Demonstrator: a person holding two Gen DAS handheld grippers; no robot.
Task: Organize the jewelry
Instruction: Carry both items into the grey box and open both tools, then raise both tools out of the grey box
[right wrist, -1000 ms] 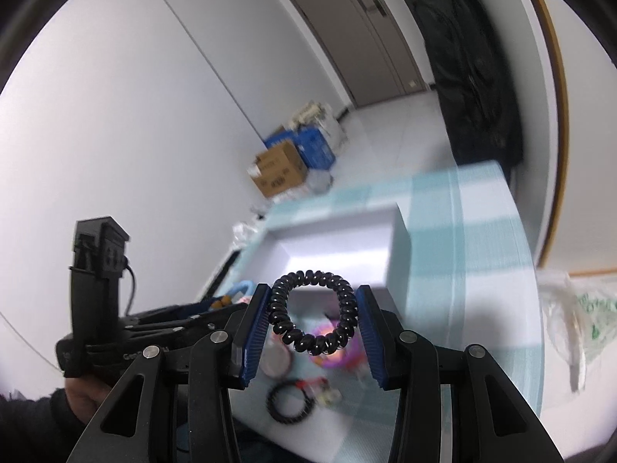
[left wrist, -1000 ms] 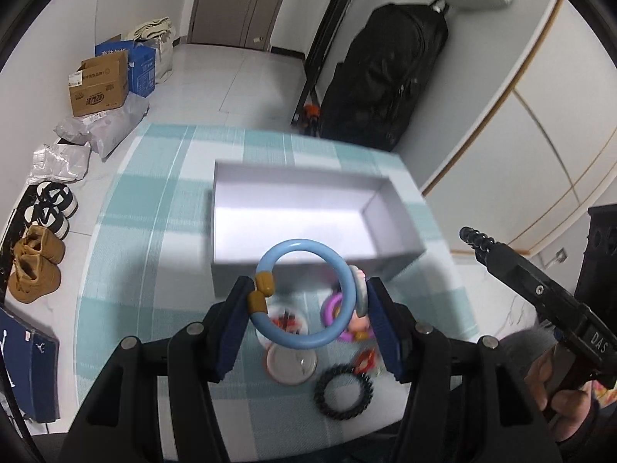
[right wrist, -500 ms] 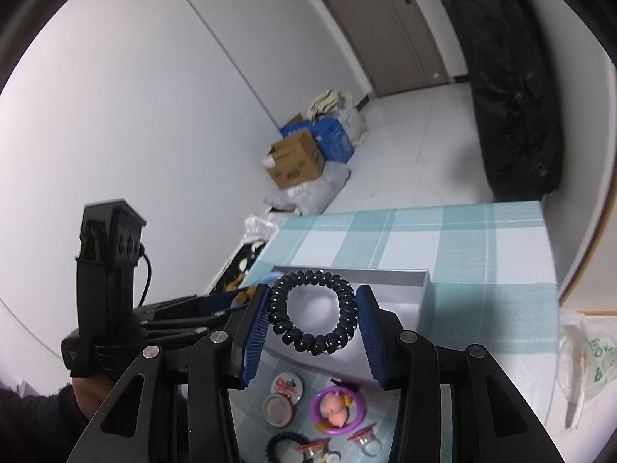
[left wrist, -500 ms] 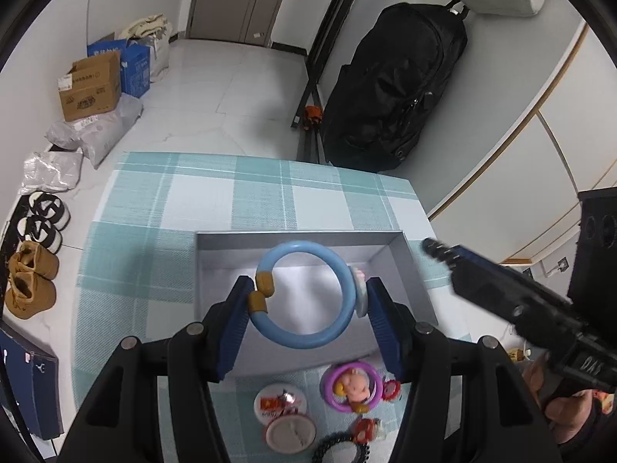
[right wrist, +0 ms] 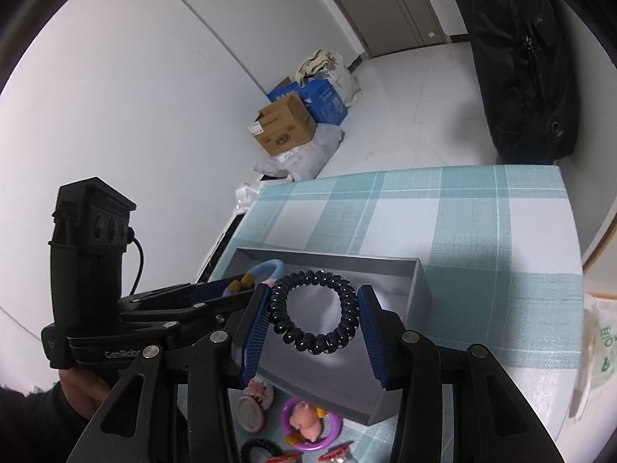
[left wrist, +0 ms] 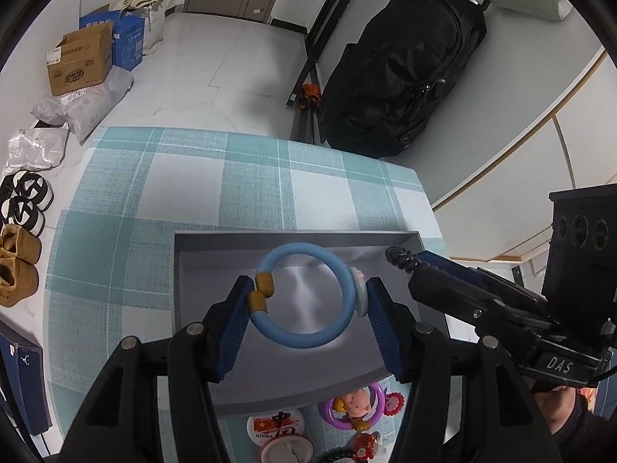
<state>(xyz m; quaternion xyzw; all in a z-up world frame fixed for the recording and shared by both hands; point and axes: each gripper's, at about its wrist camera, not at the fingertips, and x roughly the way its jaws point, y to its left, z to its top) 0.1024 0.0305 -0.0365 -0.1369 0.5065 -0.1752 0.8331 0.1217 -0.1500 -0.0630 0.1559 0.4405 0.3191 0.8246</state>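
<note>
**Two rings held over the grey box**

The left hand-held gripper (left wrist: 306,318) is gripping a blue ring (left wrist: 304,295), its blue pads (left wrist: 231,328) pressing on the ring's two sides; two yellow beads are sitting against the left pad and a pale charm against the right one. The ring is hanging above the inside of the shallow grey box (left wrist: 193,270), which is lying directly beneath and ahead of the fingers on the table (left wrist: 250,181) with its teal checked cloth.

The right hand-held gripper (right wrist: 313,316) is clamping a black coiled hair tie (right wrist: 314,316) between its pads, the tie standing upright as a full loop. It too is hanging over the box (right wrist: 422,297), to the right of the left hand-held gripper (right wrist: 231,289), whose blue ring (right wrist: 264,268) is showing just to the left of the tie. From the left wrist view, the right hand-held gripper's tip (left wrist: 408,262) is reaching in over the box's right wall.

Behind both grippers, on the near side of the box, small trinkets are lying on the cloth: a purple ring with a pink figure (right wrist: 308,420), a round badge (left wrist: 275,426), another black hair tie (right wrist: 262,449) and small red pieces (left wrist: 364,445).
</note>
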